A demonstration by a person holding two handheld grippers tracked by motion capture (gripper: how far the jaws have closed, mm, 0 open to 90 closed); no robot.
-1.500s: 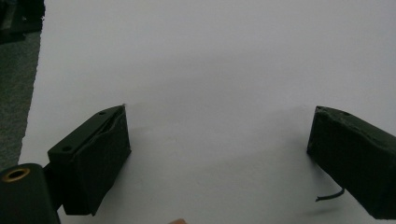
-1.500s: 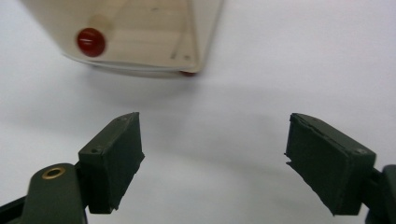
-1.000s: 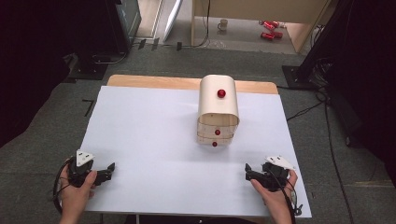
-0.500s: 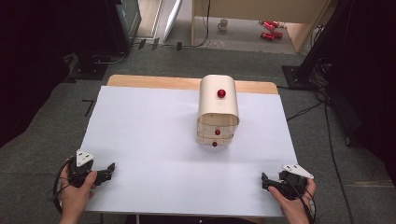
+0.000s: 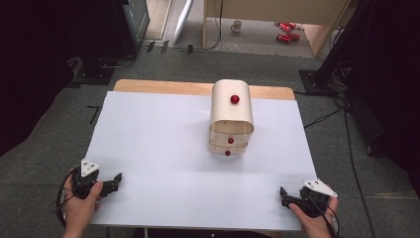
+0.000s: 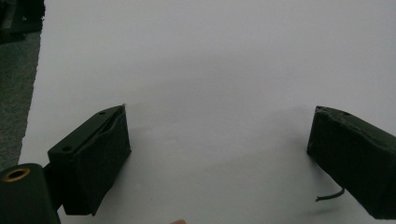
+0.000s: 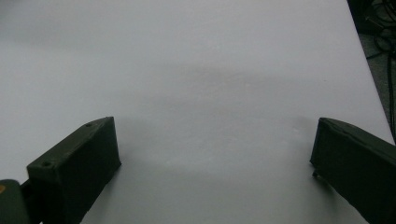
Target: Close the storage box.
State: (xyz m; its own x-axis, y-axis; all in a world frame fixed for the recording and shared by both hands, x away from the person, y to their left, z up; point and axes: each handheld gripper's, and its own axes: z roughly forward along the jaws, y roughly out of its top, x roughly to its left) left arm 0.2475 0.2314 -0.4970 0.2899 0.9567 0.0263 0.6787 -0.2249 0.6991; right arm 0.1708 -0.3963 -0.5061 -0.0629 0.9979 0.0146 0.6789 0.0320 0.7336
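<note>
Left tool [image 5: 115,179] and right tool [image 5: 284,195] held low, jaws spread.

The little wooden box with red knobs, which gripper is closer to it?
Right, narrowly. The right gripper sits near the table's front right corner, the left gripper near its front left, while the wooden box stands right of centre.

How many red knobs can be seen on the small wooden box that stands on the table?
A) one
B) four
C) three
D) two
C: the wooden box shows one red knob on its curved top and two more on its front, one above the other.
</note>
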